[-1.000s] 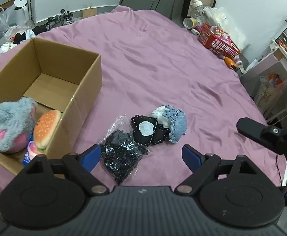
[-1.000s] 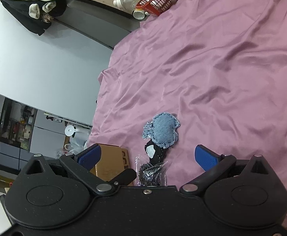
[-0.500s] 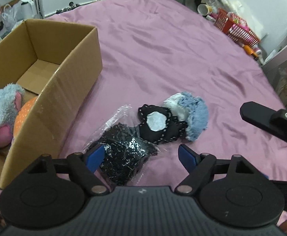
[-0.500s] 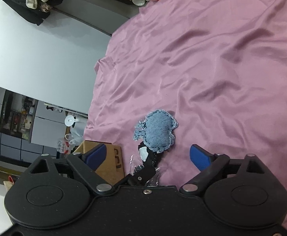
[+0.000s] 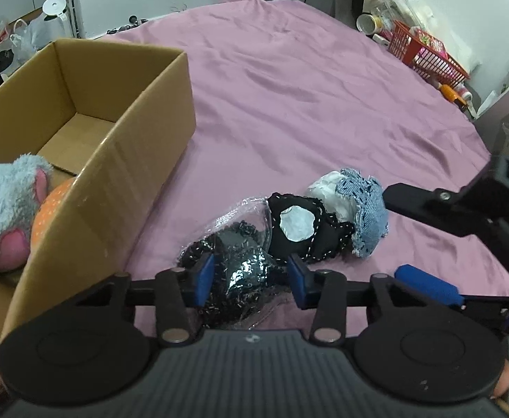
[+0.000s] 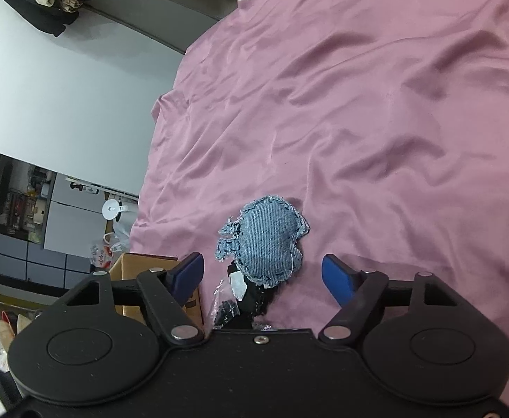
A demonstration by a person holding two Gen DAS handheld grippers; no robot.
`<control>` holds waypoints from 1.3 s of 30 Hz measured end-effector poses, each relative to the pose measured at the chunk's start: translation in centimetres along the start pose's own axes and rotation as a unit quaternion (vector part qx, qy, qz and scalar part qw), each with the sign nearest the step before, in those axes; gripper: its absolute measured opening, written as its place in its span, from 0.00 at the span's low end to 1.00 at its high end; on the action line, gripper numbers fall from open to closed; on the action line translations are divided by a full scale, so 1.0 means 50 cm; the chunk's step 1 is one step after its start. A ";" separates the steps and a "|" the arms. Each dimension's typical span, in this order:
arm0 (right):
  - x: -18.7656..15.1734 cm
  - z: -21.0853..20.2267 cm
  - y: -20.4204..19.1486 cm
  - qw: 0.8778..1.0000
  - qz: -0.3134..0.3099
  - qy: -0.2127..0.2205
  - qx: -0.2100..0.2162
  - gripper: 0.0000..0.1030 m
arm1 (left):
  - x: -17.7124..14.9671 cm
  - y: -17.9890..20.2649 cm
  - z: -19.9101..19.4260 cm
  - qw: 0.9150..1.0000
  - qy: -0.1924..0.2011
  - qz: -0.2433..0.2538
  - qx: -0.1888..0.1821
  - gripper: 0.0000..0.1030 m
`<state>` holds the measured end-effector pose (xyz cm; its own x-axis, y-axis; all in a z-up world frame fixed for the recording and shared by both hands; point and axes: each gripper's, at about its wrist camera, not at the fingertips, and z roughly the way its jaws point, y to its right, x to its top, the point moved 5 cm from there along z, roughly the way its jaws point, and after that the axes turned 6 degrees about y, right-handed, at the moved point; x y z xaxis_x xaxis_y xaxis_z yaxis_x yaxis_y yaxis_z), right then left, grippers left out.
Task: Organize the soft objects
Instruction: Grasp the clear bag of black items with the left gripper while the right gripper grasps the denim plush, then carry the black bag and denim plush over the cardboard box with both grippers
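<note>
Purple bedsheet (image 5: pixel 306 111): left gripper (image 5: pixel 249 284) now narrowed around black sequinned pouch in clear plastic (image 5: pixel 240 278), grasp starting; right gripper (image 6: pixel 263 275) spread above frayed denim cushion (image 6: pixel 266 240).

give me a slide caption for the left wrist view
Left tongs closing around a bagged black beaded item beside the cardboard box.
</note>
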<state>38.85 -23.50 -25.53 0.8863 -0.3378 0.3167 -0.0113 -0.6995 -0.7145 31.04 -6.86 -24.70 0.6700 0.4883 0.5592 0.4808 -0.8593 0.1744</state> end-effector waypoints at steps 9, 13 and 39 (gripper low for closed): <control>-0.013 0.023 0.002 1.000 -0.020 -0.010 -0.015 0.02 | 0.011 -0.011 -0.019 0.999 0.010 -0.026 -0.024 0.26; -0.015 -0.006 -0.011 0.999 -0.031 0.002 -0.006 0.00 | 0.016 -0.014 -0.042 0.999 0.021 -0.030 -0.034 0.25; -0.014 0.050 -0.027 0.997 -0.055 0.027 -0.054 0.52 | 0.120 -0.025 -0.150 0.992 0.091 -0.048 -0.080 0.25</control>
<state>39.41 -20.73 -26.35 0.8586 -0.2862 0.4254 0.0332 -0.7969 -0.6032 30.20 -4.03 -15.47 0.5055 0.5457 0.6684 0.4323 -0.8305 0.3512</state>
